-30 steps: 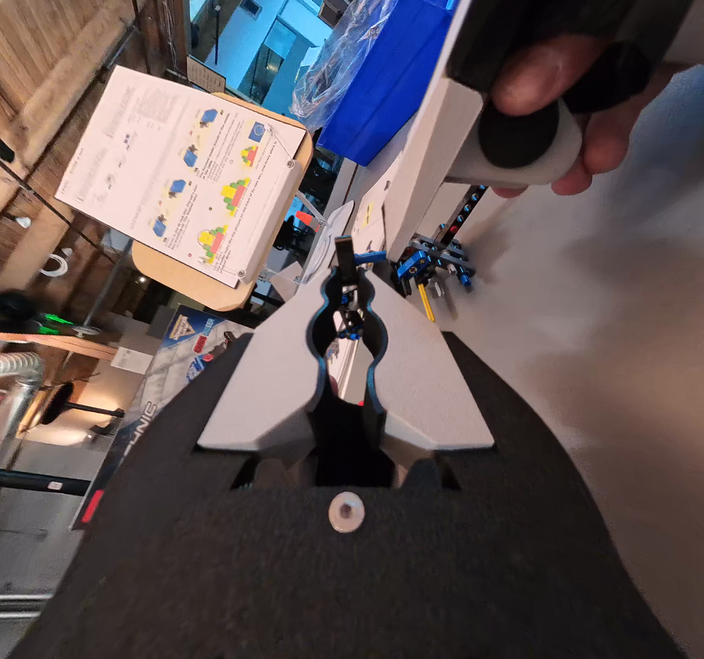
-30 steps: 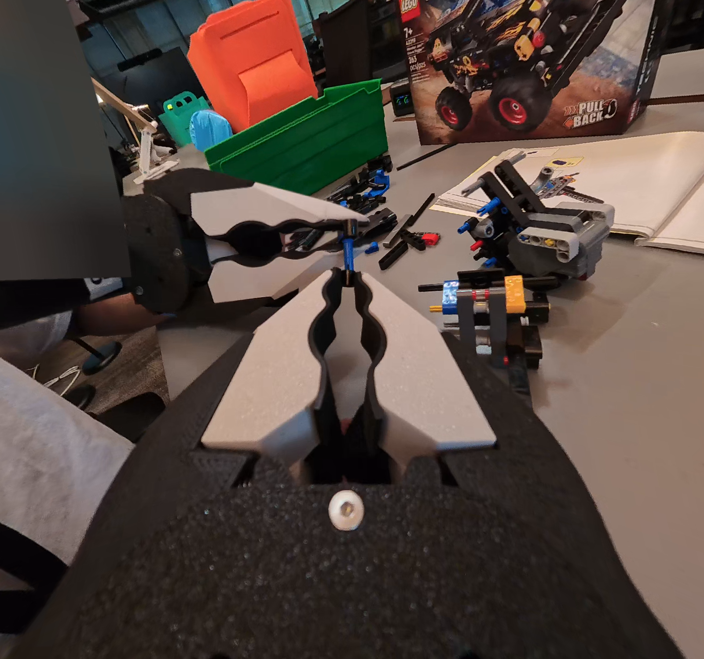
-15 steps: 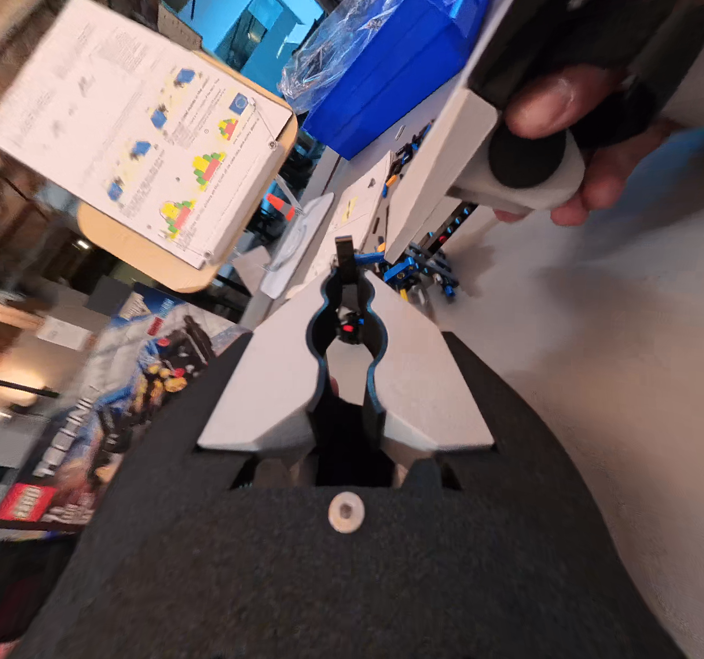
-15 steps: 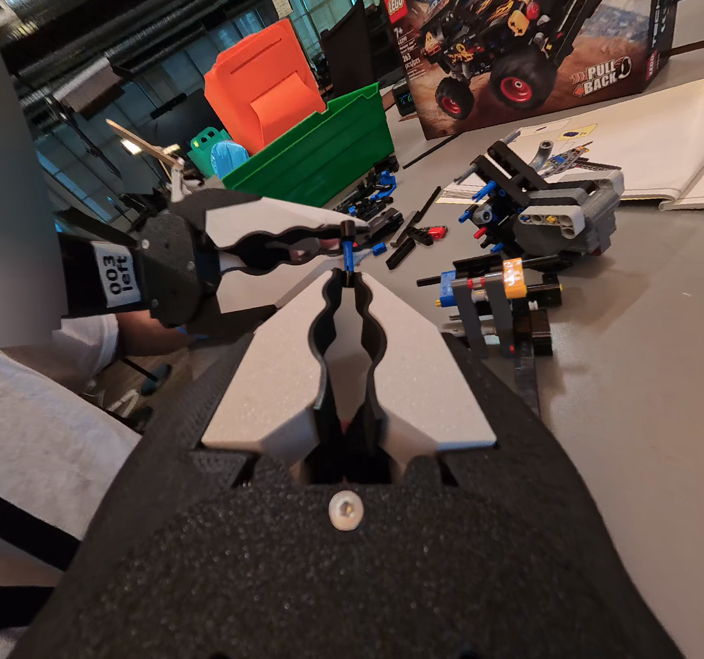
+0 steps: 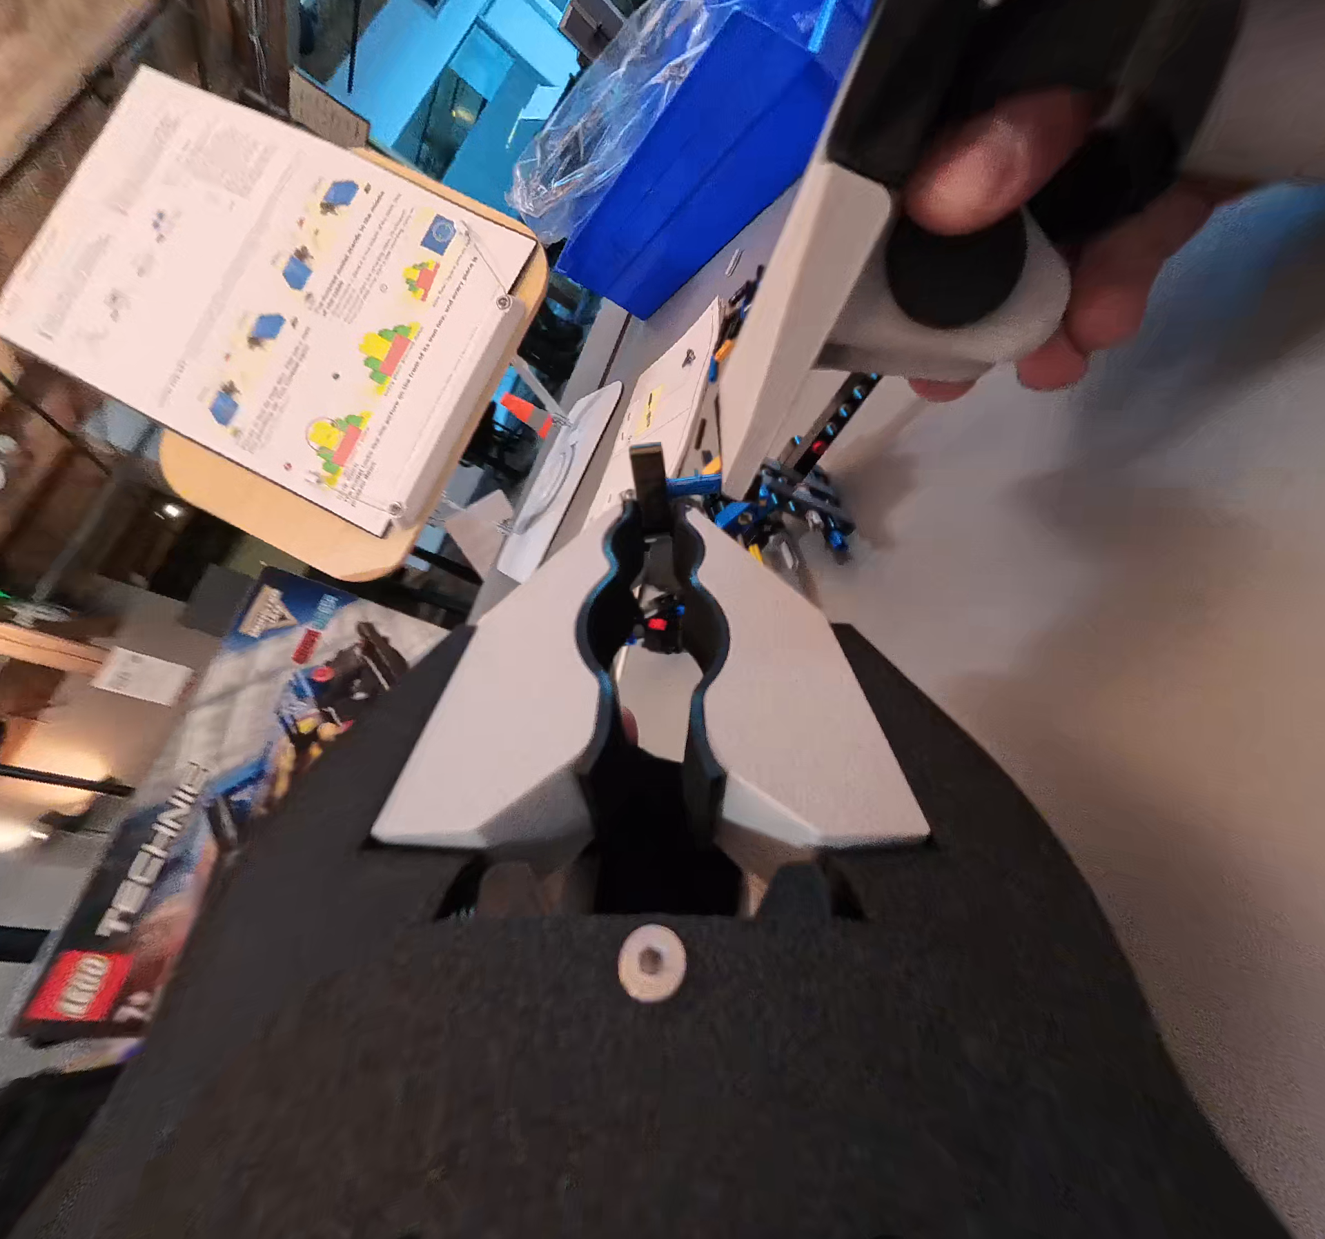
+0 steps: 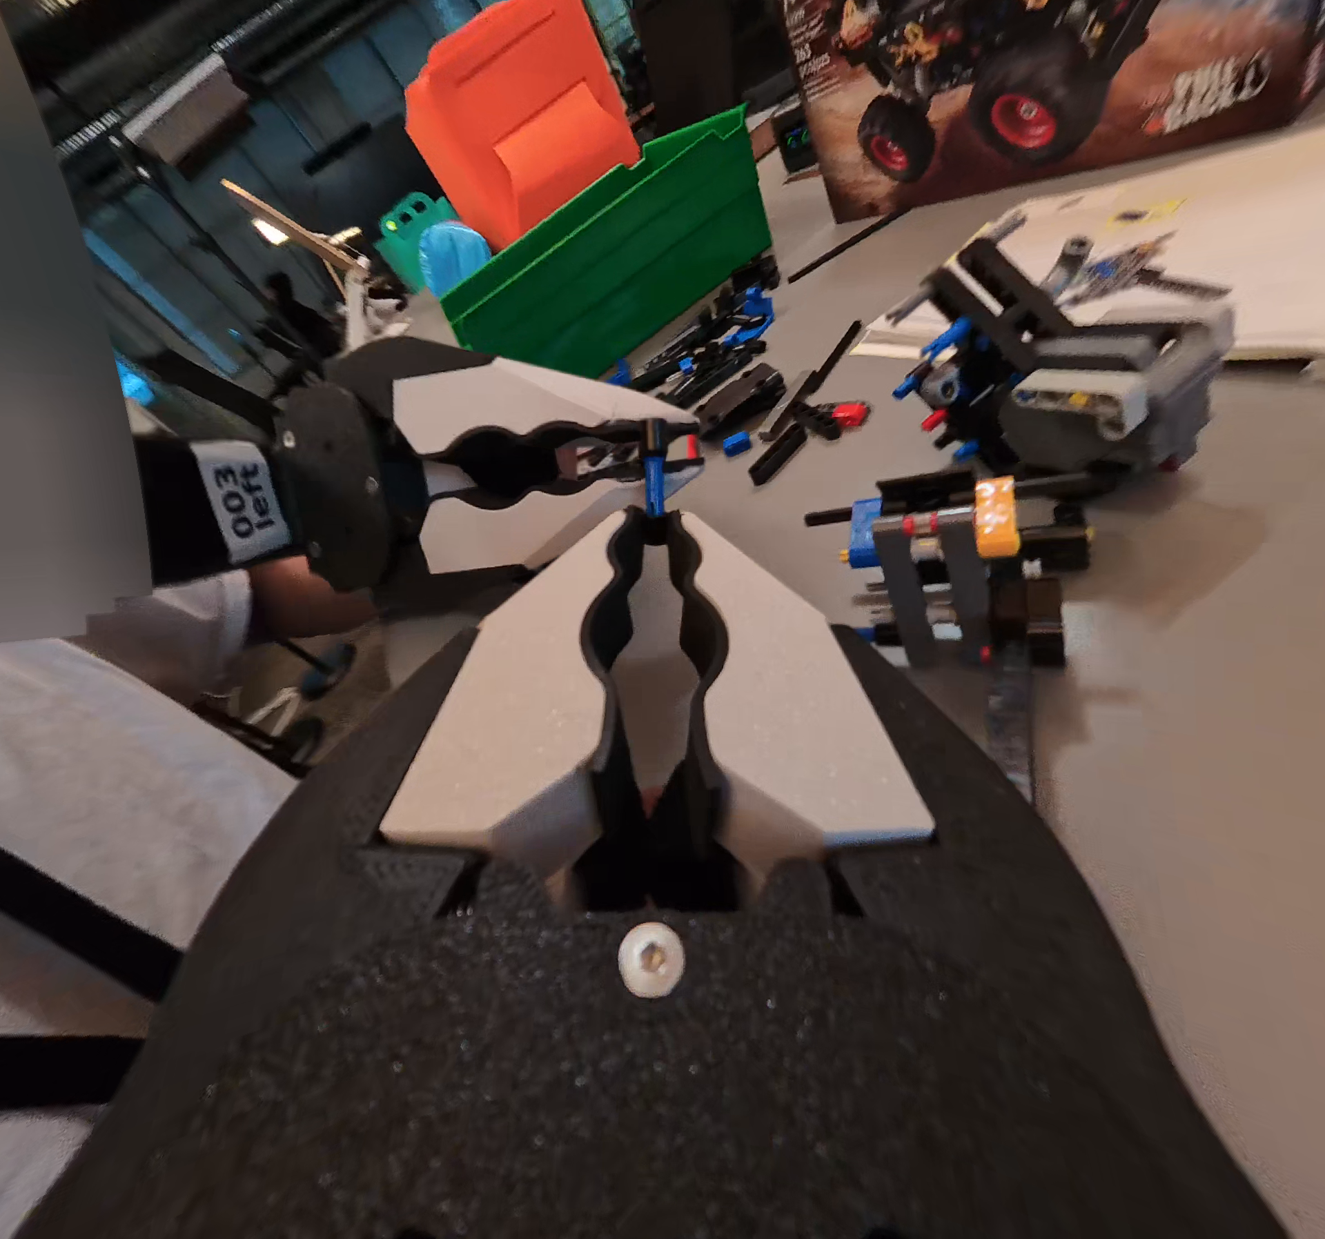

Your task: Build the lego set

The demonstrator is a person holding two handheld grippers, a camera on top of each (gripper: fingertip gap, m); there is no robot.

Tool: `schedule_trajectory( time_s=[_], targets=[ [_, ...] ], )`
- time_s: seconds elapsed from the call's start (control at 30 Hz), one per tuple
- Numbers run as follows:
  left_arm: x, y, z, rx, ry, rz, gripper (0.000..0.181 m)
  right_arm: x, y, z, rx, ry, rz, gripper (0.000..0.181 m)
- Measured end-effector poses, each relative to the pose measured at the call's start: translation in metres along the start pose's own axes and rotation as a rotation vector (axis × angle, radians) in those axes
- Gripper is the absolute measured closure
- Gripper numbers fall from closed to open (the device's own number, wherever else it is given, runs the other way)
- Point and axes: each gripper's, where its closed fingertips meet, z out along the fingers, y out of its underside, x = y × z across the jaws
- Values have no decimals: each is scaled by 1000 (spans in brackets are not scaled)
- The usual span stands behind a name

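At the upper right of the right wrist view the set's box (image 6: 1039, 50) stands on the grey bench (image 6: 1183, 774), with the half-built chassis (image 6: 1061, 373) below it. Centre frame, the left gripper (image 6: 667, 448) pinches a small black piece (image 6: 654, 432); the right gripper (image 6: 651, 529), jaws narrow, grips a thin blue pin (image 6: 652, 481) entering it. Best to keep the pin square and push steadily.

We see printed writing in four places and copy none of it. The cardboard set box with a truck picture (image 6: 1039, 58), far right on the grey tabletop (image 6: 1183, 810), carries a red logo, lettering and numbers. A white label (image 6: 244, 502) with dark characters sits on the left tongs (image 6: 670, 448). The white instruction sheet on a wooden board (image 5: 251, 287) holds blurred lines. An orange brick (image 6: 996, 516) bears white marks.
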Motion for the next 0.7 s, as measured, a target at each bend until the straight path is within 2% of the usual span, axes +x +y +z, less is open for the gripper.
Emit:
schedule_trajectory(
  time_s=[0.1, 0.17, 0.27, 0.47, 0.7],
  targets=[
    [5, 1, -2, 3, -22, 204, 176, 1, 9, 1, -44, -31, 62, 176],
    [9, 2, -3, 2, -26, 284, 176, 3, 15, 1, -90, -14, 22, 176],
    [11, 1, -3, 5, -25, 322, 176, 3, 18, 1, -130, 21, -66, 176],
    [20, 2, -4, -1, -28, 469, 176, 6, 29, 1, -200, 45, -121, 176],
    [23, 5, -3, -15, -19, 503, 176, 8, 33, 3, -236, 57, -140, 176]
  ],
)
